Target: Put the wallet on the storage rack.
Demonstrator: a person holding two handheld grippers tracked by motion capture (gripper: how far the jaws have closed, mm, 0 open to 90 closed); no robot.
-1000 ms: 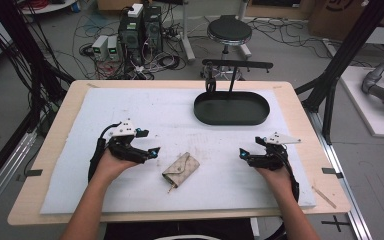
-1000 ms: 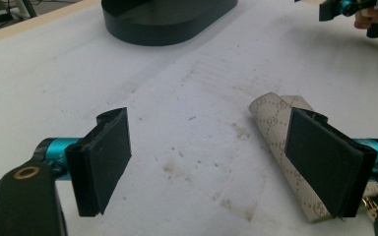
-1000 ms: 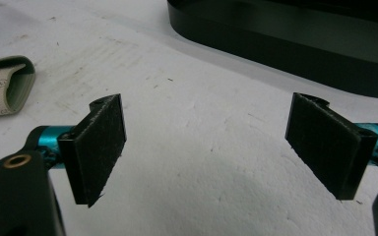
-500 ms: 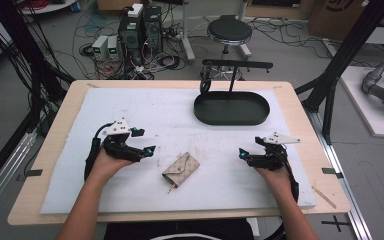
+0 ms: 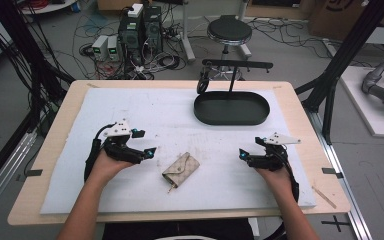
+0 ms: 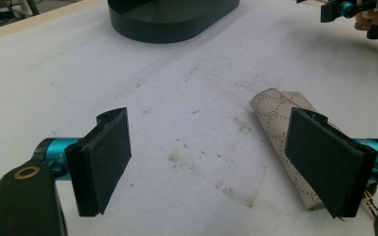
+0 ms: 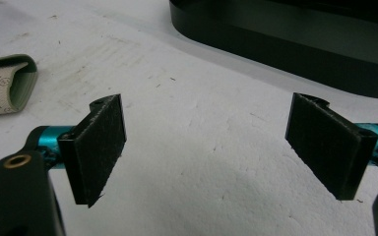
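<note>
The pale wooden table (image 5: 55, 145) carries a white foam mat (image 5: 180, 120) — matte, lightly scuffed and stained near its middle, with enough give that a jaw could press into it. Toward the far side stands a black oval metal tray (image 5: 231, 107) with a low rim and a T-shaped bar rising from it; it looks rigid and smooth.

Between the two tools, on the near half of the mat, lies the small beige monogram-print key pouch (image 5: 180, 169), flat and folded, with a bit of brass hardware poking from its near end. It is probably light and soft, of coated canvas or leather — slightly slick, apt to flex or slide if nudged from one side. The safest hold seems to be across its folded body, pinching both long edges, not the dangling metal.

The left gripper (image 5: 146, 152) hovers just beside the pouch with its jaws spread wide; in the left gripper view one jaw already overlaps the pouch's edge. The right gripper (image 5: 242, 154) sits well apart, jaws likewise spread, holding nothing.
</note>
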